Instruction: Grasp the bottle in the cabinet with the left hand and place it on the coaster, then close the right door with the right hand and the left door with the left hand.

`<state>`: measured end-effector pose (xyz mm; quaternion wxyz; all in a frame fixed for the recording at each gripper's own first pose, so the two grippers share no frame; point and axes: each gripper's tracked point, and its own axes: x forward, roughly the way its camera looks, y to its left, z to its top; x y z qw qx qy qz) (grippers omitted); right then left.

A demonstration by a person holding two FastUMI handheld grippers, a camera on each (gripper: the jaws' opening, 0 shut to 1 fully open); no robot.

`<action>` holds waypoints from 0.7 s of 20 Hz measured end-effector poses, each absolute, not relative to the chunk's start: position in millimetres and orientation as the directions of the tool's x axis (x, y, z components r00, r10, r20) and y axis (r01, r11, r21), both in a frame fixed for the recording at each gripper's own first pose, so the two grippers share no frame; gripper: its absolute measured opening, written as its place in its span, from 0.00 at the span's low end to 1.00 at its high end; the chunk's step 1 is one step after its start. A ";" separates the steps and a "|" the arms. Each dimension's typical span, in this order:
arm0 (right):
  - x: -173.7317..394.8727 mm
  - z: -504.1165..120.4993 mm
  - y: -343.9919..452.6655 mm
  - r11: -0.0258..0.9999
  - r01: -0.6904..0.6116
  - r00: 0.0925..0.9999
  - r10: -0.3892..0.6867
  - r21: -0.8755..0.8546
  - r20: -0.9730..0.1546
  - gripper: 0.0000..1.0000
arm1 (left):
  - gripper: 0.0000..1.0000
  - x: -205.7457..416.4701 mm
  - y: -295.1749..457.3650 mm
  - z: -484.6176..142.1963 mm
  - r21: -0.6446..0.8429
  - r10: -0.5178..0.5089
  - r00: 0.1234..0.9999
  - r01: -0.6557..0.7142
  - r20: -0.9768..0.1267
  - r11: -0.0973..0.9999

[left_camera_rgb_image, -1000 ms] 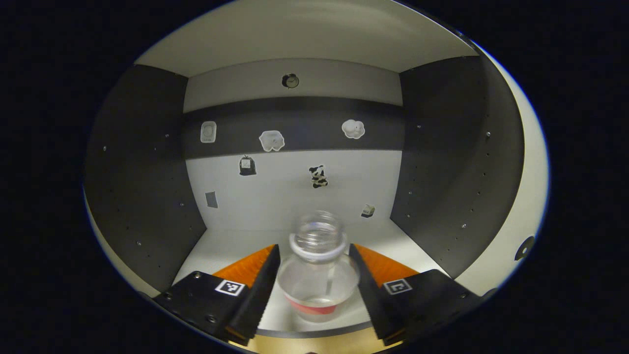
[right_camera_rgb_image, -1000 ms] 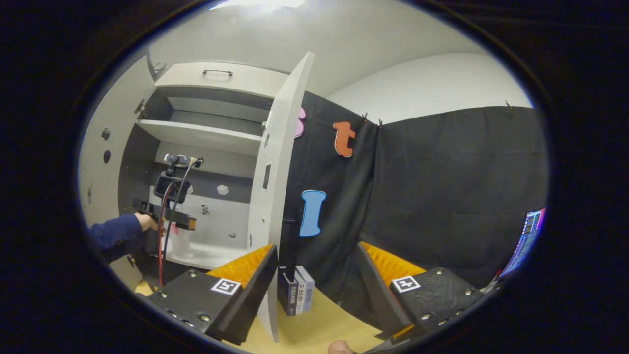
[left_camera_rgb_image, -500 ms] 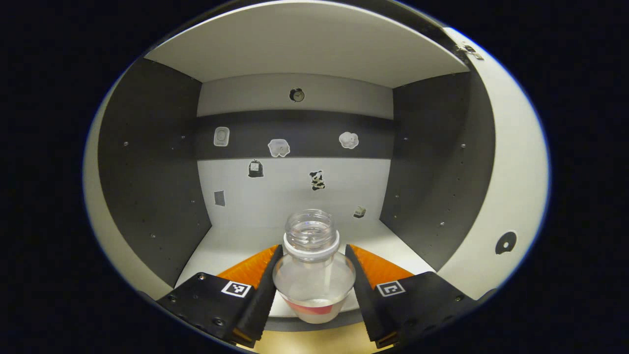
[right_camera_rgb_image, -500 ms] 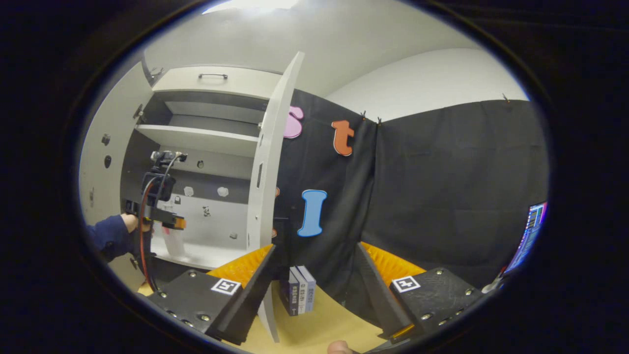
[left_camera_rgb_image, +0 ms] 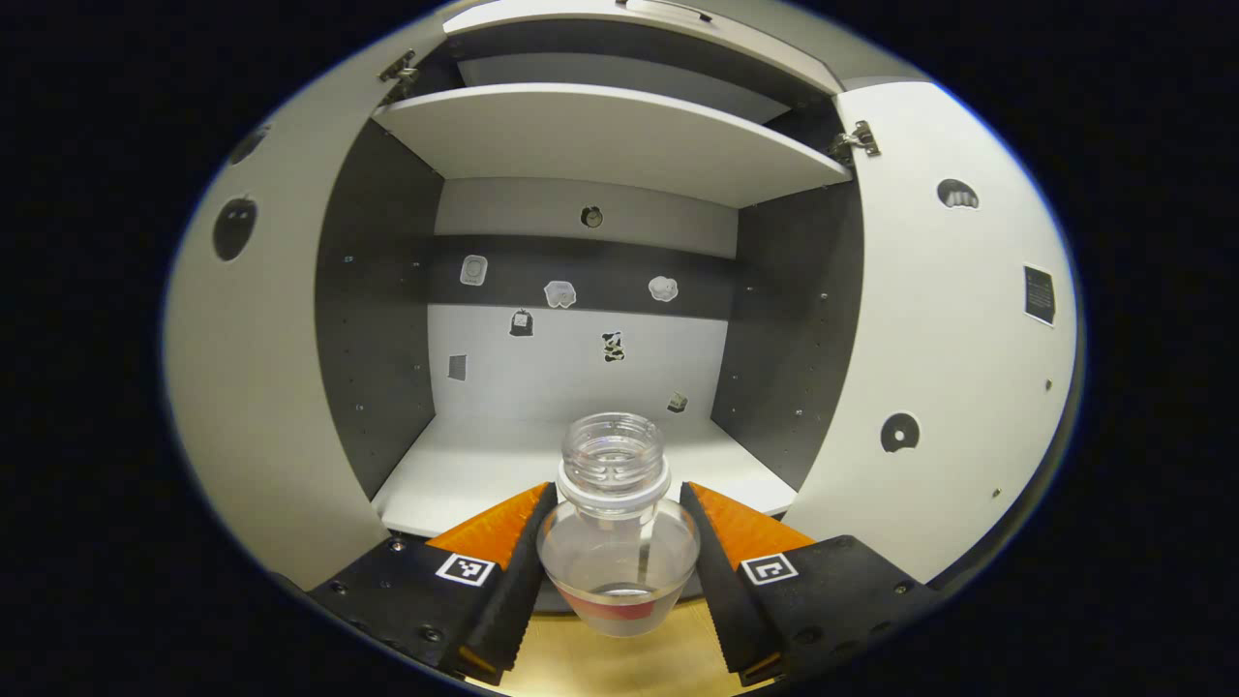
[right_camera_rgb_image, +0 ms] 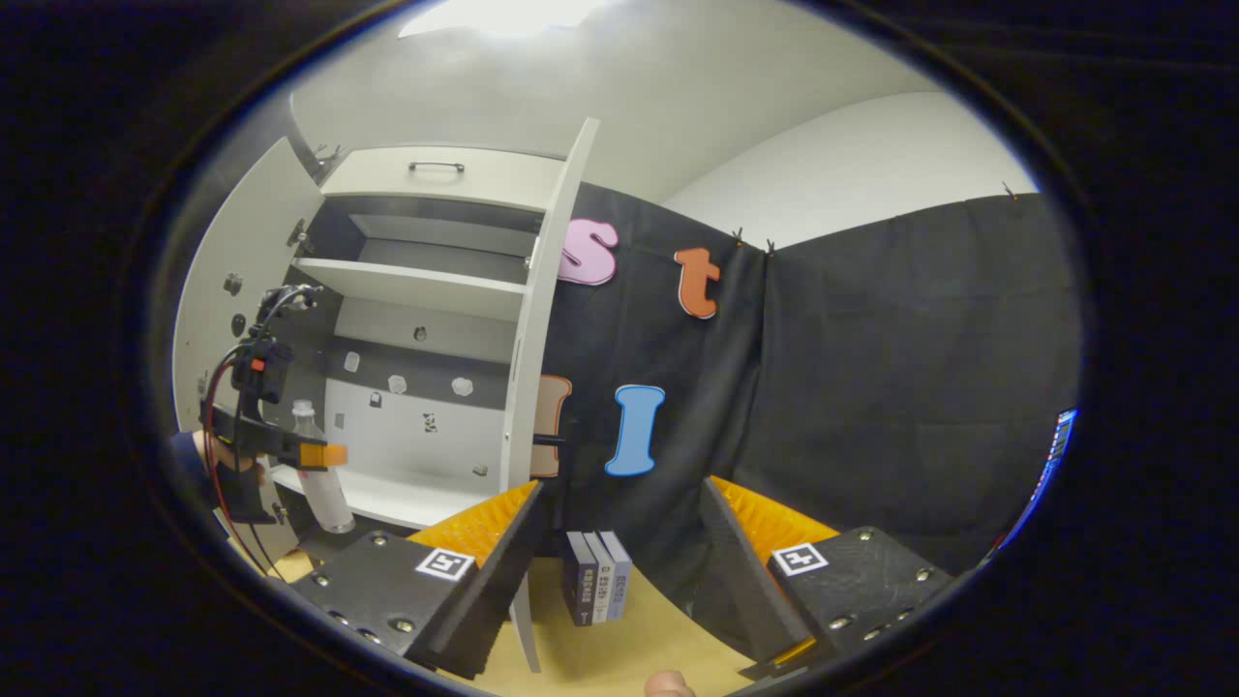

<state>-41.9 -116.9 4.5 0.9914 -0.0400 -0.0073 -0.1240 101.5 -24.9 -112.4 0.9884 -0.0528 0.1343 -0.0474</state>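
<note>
Left tongs [left_camera_rgb_image: 617,571] pinching clear uncapped plastic bottle [left_camera_rgb_image: 617,537] before open white cabinet [left_camera_rgb_image: 600,136]; right tongs [right_camera_rgb_image: 619,561] spread, holding nothing, 2 doors open.

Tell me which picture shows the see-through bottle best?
The left gripper view: the bottle sits big and close between the left gripper jaws, neck and open mouth plain. The right gripper view shows the same bottle small and far off, held in front of the open cabinet.
</note>
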 end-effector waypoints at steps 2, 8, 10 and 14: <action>-41.5 7.5 -120.4 0.969 0.236 0.972 -0.234 -0.076 0.037 0.96 | 0.77 83.6 -24.2 -123.5 -0.120 -0.102 0.964 0.075 -0.246 0.990; -31.3 22.0 -127.9 0.974 0.209 0.976 -0.203 -0.085 0.073 0.94 | 0.77 36.8 -18.2 -186.8 -0.171 -0.071 0.967 0.029 -0.245 0.985; -30.8 26.0 -127.7 0.976 0.200 0.978 -0.193 -0.087 0.081 0.94 | 0.77 20.8 -20.0 -214.4 -0.199 -0.084 0.964 0.034 -0.250 0.980; -28.5 28.8 -124.9 0.980 0.182 0.981 -0.176 -0.084 0.082 0.96 | 0.78 -11.2 -23.6 -269.2 -0.186 -0.104 0.942 0.045 -0.320 0.981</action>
